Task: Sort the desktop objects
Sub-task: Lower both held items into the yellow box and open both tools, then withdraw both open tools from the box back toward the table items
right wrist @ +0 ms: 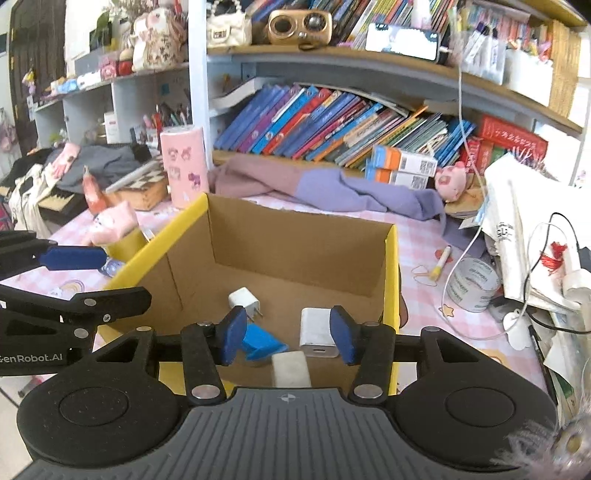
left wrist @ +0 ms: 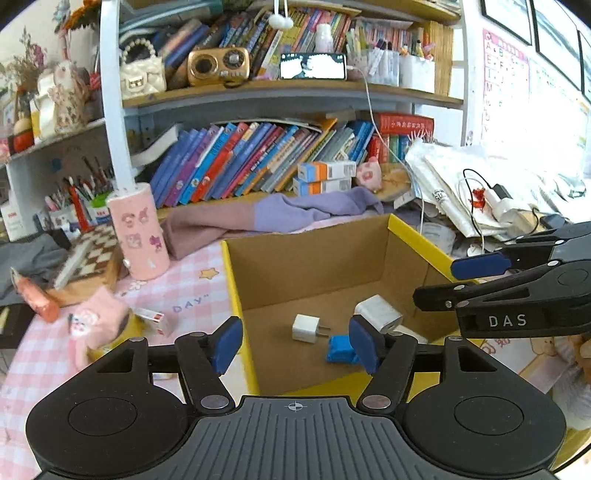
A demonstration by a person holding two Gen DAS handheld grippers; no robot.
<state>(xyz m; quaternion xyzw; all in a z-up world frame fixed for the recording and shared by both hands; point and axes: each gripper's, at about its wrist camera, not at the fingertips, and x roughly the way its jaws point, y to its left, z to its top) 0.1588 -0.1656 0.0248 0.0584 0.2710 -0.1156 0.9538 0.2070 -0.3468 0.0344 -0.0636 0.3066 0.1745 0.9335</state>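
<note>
Four small items sit in my cardboard box (chargers, perhaps); my left gripper and right gripper hover wide open, empty, free to fetch more.

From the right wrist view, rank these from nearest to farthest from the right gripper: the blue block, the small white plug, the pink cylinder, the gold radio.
1. Blue block, in the box, just off the right gripper, by its left jaw.
2. Small white plug, farther back on the box floor.
3. Pink cylinder, beyond the box's far left corner.
4. Gold radio, on the upper shelf.
</note>
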